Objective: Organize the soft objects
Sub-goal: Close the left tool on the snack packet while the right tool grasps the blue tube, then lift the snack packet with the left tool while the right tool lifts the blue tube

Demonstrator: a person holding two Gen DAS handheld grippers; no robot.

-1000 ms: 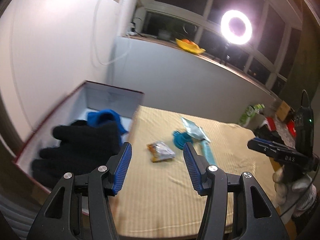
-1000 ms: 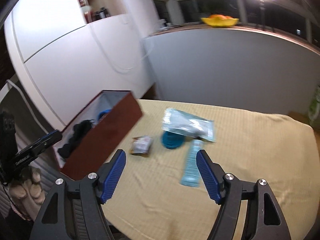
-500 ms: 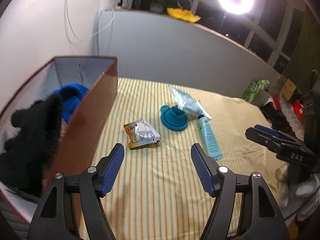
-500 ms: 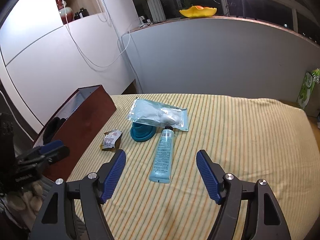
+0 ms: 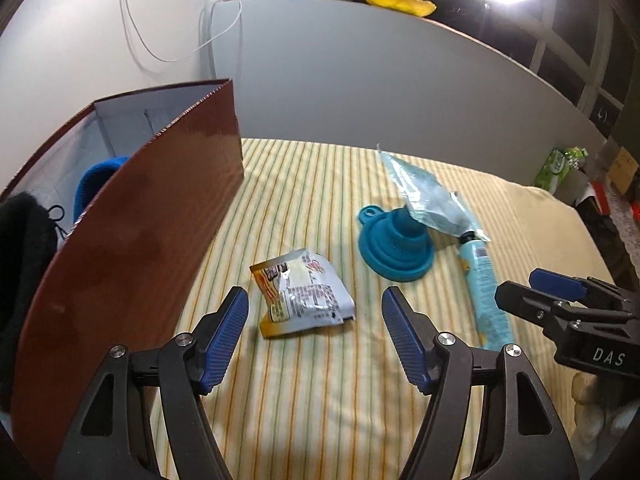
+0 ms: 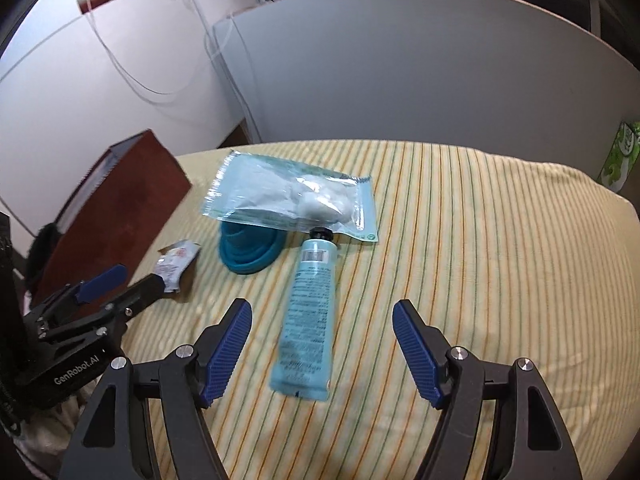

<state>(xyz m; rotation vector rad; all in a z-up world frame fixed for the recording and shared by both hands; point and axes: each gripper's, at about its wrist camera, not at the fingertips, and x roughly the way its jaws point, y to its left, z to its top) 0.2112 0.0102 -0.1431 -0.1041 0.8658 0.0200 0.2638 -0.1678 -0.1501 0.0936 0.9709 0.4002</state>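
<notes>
A crumpled snack packet (image 5: 302, 292) lies on the striped cloth, just ahead of my open, empty left gripper (image 5: 316, 312). A teal collapsible funnel (image 5: 394, 246), a clear sealed pouch (image 6: 292, 198) resting on it, and a light-blue tube (image 6: 308, 316) lie to the right. My right gripper (image 6: 322, 330) is open and empty with the tube's lower end between its fingers. The brown box (image 5: 132, 240) on the left holds a black soft item (image 5: 24, 240) and a blue soft item (image 5: 94, 184).
The striped yellow cloth (image 6: 480, 240) covers the table, whose right edge drops off near a green package (image 5: 560, 164). A grey partition (image 6: 400, 72) stands behind the table. The left gripper also shows in the right wrist view (image 6: 120, 292).
The left gripper has swung away from above the box and lowered toward the snack packet. The right gripper has moved forward and down over the tube. Both stayed open.
</notes>
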